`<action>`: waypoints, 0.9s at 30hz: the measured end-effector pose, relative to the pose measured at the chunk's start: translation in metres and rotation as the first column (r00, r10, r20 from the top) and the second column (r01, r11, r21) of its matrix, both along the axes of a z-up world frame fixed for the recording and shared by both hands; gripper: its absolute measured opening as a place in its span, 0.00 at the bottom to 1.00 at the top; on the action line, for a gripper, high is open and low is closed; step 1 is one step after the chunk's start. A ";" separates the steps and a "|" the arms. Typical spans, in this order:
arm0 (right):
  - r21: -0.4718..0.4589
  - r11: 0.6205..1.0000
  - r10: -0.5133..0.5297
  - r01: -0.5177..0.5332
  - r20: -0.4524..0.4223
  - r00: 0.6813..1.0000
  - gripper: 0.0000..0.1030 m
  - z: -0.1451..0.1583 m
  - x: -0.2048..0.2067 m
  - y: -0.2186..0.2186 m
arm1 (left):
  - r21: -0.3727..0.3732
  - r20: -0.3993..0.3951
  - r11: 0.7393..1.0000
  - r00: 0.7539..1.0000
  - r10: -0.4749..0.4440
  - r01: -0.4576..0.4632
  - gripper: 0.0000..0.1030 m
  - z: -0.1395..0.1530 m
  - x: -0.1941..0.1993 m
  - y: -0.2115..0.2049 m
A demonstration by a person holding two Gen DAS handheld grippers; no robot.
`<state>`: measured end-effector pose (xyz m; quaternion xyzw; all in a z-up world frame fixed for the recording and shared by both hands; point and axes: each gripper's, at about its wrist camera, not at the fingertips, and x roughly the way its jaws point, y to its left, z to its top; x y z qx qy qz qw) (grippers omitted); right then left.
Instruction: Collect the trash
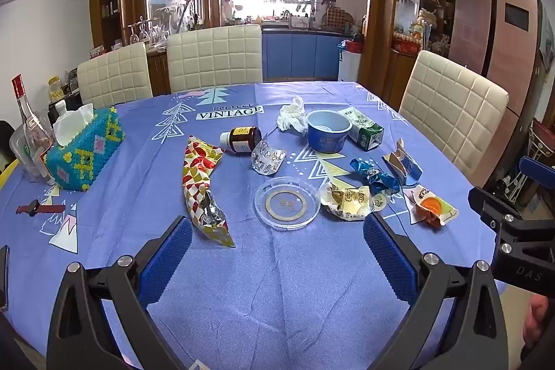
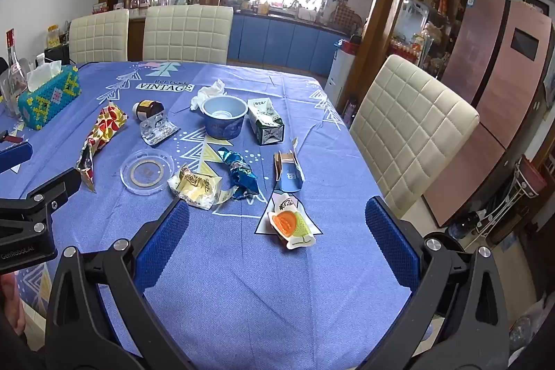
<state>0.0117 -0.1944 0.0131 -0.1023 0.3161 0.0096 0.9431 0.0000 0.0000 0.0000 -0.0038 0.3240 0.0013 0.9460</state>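
Crumpled trash lies strewn mid-table on the blue tablecloth: a long patterned wrapper, clear lid, yellow wrapper, blue foil, orange packet, blue cup, tissue, cartons, brown bottle. A tissue box stands far left. Left gripper and right gripper hover spread wide, holding nothing
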 end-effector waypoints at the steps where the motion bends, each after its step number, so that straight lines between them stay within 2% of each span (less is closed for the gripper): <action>1: 0.000 1.000 0.000 0.000 0.000 1.000 0.97 0.000 0.000 0.000 | -0.004 0.004 1.000 1.000 0.000 0.000 0.94 0.000 0.000 0.000; 27: -0.002 1.000 0.000 0.000 0.002 1.000 0.97 0.002 -0.001 0.000 | -0.001 0.013 1.000 1.000 -0.007 0.007 0.94 0.000 -0.001 -0.001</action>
